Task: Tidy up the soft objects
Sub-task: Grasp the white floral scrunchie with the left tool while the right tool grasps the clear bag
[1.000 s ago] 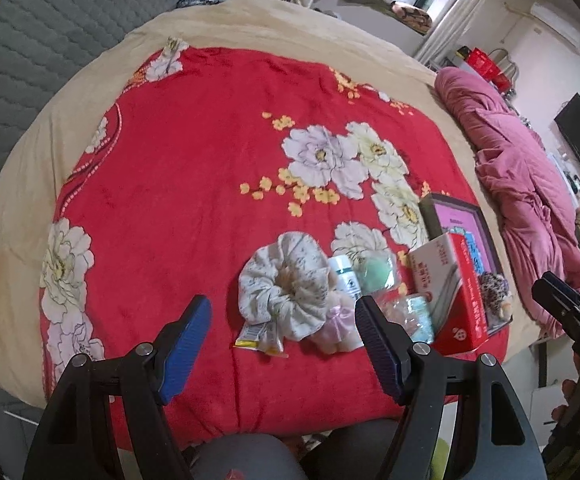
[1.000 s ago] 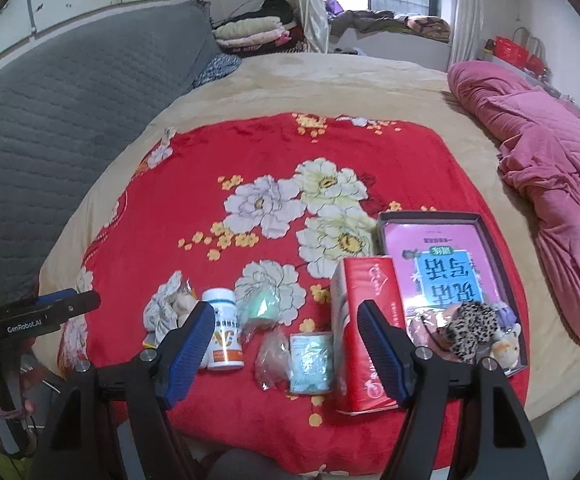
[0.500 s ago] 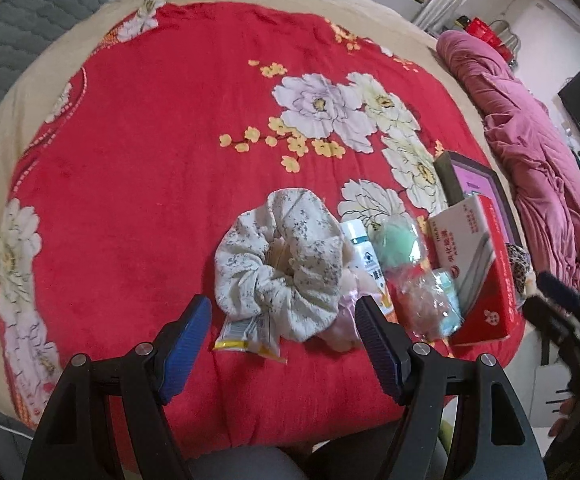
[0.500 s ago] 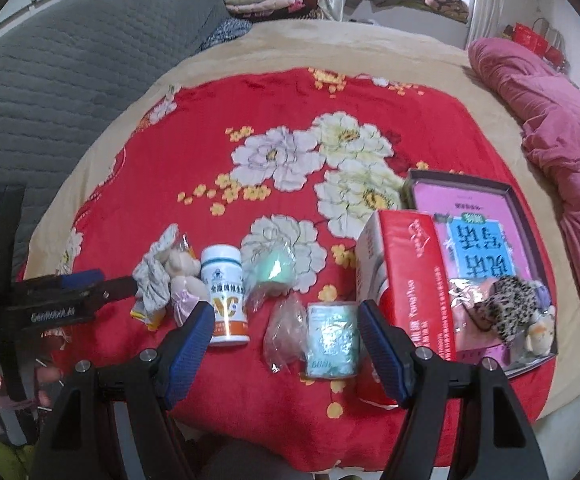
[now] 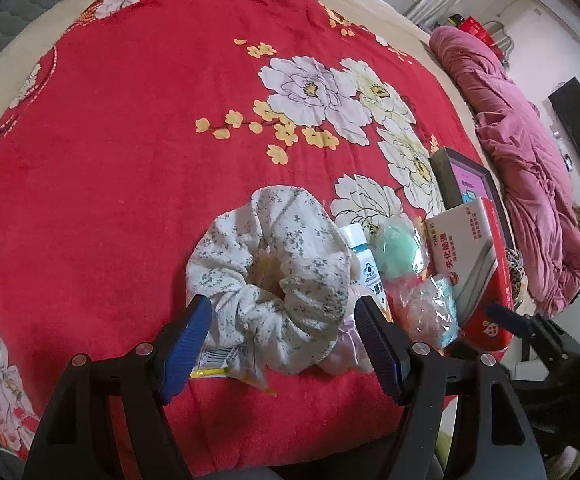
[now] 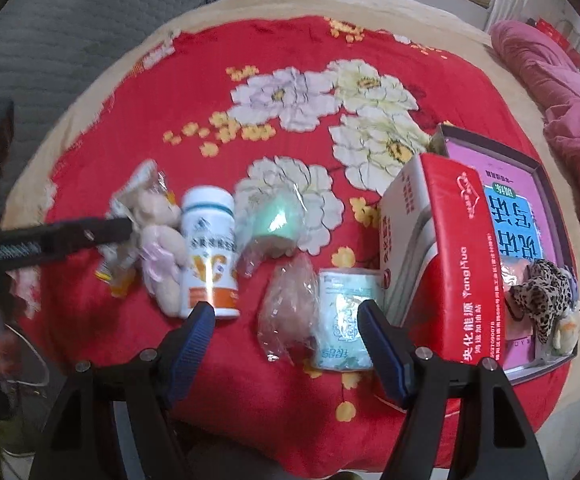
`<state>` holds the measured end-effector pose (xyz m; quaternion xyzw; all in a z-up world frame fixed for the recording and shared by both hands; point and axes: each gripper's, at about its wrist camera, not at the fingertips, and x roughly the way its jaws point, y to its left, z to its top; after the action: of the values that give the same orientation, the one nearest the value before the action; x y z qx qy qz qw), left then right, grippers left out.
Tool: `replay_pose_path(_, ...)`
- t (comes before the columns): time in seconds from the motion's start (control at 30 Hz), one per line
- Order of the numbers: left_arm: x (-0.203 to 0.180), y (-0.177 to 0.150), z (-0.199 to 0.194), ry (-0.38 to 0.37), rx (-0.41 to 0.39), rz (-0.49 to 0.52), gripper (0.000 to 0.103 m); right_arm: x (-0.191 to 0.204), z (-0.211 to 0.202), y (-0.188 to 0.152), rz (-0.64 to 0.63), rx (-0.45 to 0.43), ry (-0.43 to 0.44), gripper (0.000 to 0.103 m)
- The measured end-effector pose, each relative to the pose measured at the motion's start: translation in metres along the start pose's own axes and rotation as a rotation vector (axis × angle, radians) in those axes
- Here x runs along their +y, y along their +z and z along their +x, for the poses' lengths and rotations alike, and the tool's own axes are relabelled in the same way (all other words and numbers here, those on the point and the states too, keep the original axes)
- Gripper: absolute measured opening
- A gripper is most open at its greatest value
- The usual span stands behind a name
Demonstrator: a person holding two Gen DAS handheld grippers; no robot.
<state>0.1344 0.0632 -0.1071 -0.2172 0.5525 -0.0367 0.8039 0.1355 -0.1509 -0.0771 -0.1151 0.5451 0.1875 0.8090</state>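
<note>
A white floral scrunchie [image 5: 270,272] lies on the red flowered blanket [image 5: 130,140], over a yellow-edged packet. My left gripper [image 5: 284,332] hovers just above its near edge, open, with one blue pad on each side and neither touching it. A small pink plush toy [image 5: 346,354] [image 6: 162,248] lies beside it. My right gripper [image 6: 286,332] is open above a clear bag with a pink item [image 6: 290,304] and a pale blue tissue pack [image 6: 344,320]. A leopard-print scrunchie [image 6: 542,292] sits in the dark tray [image 6: 546,168].
A white bottle [image 6: 210,252], a bagged green sponge [image 6: 278,220] and a red carton [image 6: 450,256] stand among the items. A pink book fills the tray. A pink quilt [image 5: 522,152] lies at the right, the bed's edge is just below both grippers, and the left gripper's finger [image 6: 70,236] reaches in.
Both grippers have sunk toward the blanket and tipped further down, so the items look larger. The left one now frames the floral scrunchie. Their jaws have kept the same width.
</note>
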Motion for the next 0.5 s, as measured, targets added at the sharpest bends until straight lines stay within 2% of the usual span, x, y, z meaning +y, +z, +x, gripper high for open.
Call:
replay_pose_path(0.07, 0.001, 0.001, 0.001, -0.007, 0.0, 0.007, 0.072, 0.002, 0.01, -0.002, -0.022, 0.021, -0.012, 0.073)
replay_pose_path(0.13, 0.002, 0.002, 0.003, -0.022, 0.007, 0.009, 0.065, 0.003, 0.018, -0.003, -0.033, 0.038, -0.022, 0.073)
replay_pose_path(0.17, 0.003, 0.003, 0.004, -0.03, 0.009, 0.005, 0.057, 0.004, 0.022, -0.003, -0.036, 0.043, -0.027, 0.073)
replay_pose_path(0.27, 0.005, 0.003, 0.007, -0.05, 0.014, 0.002, 0.05, 0.007, 0.032, -0.003, -0.057, 0.061, -0.045, 0.073)
replay_pose_path(0.43, 0.006, 0.005, 0.01, -0.081, 0.02, -0.004, 0.032, 0.022, 0.044, -0.004, -0.128, 0.056, -0.123, 0.072)
replay_pose_path(0.5, 0.008, 0.006, 0.011, -0.088, 0.02, -0.017, 0.028, 0.029, 0.051, -0.005, -0.162, 0.055, -0.167, 0.067)
